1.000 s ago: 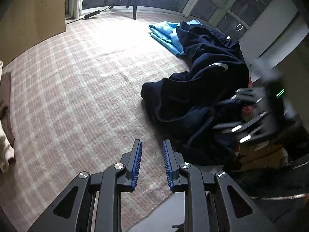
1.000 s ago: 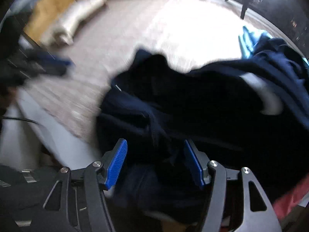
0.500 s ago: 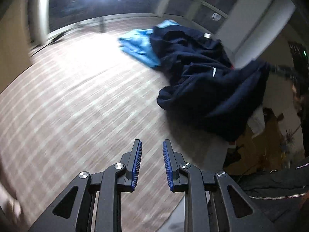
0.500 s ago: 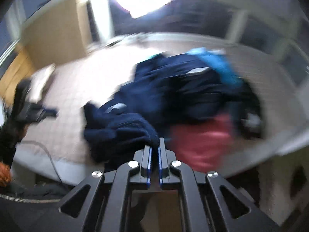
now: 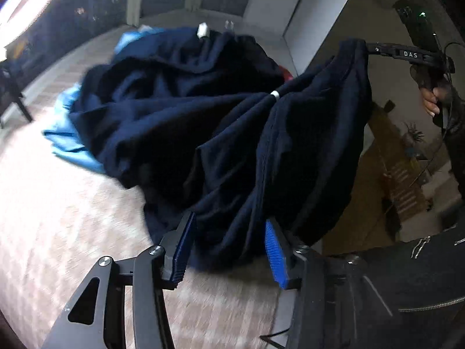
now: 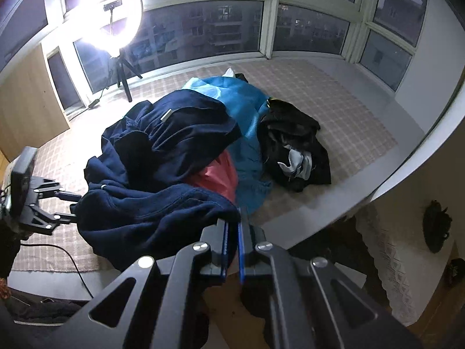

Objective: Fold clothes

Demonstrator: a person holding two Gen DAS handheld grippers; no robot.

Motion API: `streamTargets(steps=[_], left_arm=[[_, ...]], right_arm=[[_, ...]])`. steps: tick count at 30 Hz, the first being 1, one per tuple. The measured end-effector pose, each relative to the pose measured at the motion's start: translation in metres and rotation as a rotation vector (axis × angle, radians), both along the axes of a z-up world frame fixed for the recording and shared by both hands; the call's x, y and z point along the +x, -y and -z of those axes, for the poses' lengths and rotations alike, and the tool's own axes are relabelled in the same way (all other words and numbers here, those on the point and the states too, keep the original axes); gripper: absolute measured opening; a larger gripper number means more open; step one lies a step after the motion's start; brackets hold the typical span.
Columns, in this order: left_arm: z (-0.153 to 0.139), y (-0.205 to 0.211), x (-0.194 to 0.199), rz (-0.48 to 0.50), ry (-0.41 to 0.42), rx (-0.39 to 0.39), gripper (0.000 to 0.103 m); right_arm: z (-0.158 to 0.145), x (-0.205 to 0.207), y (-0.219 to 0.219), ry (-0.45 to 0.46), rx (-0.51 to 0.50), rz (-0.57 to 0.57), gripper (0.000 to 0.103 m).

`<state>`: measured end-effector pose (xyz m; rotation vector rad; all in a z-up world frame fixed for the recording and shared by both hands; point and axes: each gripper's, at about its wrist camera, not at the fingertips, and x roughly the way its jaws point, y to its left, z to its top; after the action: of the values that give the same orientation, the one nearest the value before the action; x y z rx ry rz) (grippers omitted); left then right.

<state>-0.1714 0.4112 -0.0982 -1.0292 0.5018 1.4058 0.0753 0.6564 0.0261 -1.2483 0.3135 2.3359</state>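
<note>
Between the blue pads of the left hand-held gripper point(image 5: 229, 244) hangs a loose fold of the navy garment point(image 5: 221, 133). The jaws are opening and the pads do not press on the cloth. The right hand-held gripper point(image 6: 232, 247) has its jaws closed tight on an edge of the same garment, which it lifts clear of the plaid mat point(image 6: 343, 122); the cloth drapes down and across from that pinch toward the pile.

Handling, as a judgement: the fabric is thick, soft and limp, probably fleece. It sags under its own weight, holds no shape, and bunches in a pinch. It is not fragile and should not slip from ribbed pads. Take hold at a hem, cuff or shoulder seam, where a single layer can be isolated; a grip in the bulk gathers several layers.

Farther out, the rest of the garment lies heaped on the mat, over a red item point(image 6: 218, 174) and against a light blue garment point(image 6: 241, 107). A black garment point(image 6: 293, 142) lies just beyond. A ring light point(image 6: 112, 14) stands at the window.
</note>
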Motion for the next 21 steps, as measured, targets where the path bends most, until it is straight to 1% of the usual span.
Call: streamTargets(steps=[1,2,3,5,8,9,10,12,15,16,18,19,20,21], left_arm=[[0.003,-0.005,-0.002,-0.003,0.016,-0.007,0.020],[0.006,-0.008,-0.003,-0.008,0.028,-0.013,0.006],[0.004,-0.008,-0.004,-0.020,0.030,-0.010,0.007],[-0.009,0.000,-0.010,-0.058,0.033,0.026,0.006],[-0.042,0.024,-0.024,-0.145,0.019,0.093,0.005],[-0.056,0.035,-0.030,-0.182,0.003,0.116,0.005],[-0.076,0.050,-0.039,-0.230,-0.025,0.148,0.004],[-0.119,0.080,-0.054,-0.318,-0.080,0.217,0.004],[-0.197,0.135,-0.069,-0.441,-0.178,0.328,0.004],[-0.228,0.155,-0.066,-0.468,-0.226,0.365,0.004],[-0.279,0.184,-0.053,-0.502,-0.334,0.421,0.004],[-0.295,0.192,-0.046,-0.503,-0.367,0.435,0.004],[-0.314,0.201,-0.038,-0.509,-0.414,0.449,0.004],[-0.326,0.206,-0.033,-0.522,-0.457,0.449,0.004]], right_arm=[[0.001,-0.002,-0.003,0.001,-0.006,-0.004,0.005],[0.002,-0.004,-0.006,-0.001,-0.015,-0.008,0.005],[0.004,-0.006,-0.007,-0.005,-0.022,-0.013,0.005],[0.006,-0.012,-0.009,-0.012,-0.028,-0.024,0.005],[-0.008,-0.026,-0.009,-0.082,-0.053,-0.057,0.005],[-0.013,-0.030,-0.009,-0.103,-0.061,-0.073,0.005],[-0.023,-0.037,-0.006,-0.128,-0.056,-0.094,0.005],[-0.051,-0.052,0.006,-0.178,-0.016,-0.149,0.005],[-0.108,-0.068,0.027,-0.288,0.048,-0.245,0.005],[-0.129,-0.071,0.034,-0.331,0.059,-0.278,0.005],[-0.171,-0.071,0.051,-0.407,0.107,-0.337,0.005],[-0.192,-0.070,0.060,-0.444,0.134,-0.366,0.005],[-0.208,-0.069,0.068,-0.470,0.161,-0.388,0.005],[-0.222,-0.068,0.075,-0.490,0.189,-0.406,0.005]])
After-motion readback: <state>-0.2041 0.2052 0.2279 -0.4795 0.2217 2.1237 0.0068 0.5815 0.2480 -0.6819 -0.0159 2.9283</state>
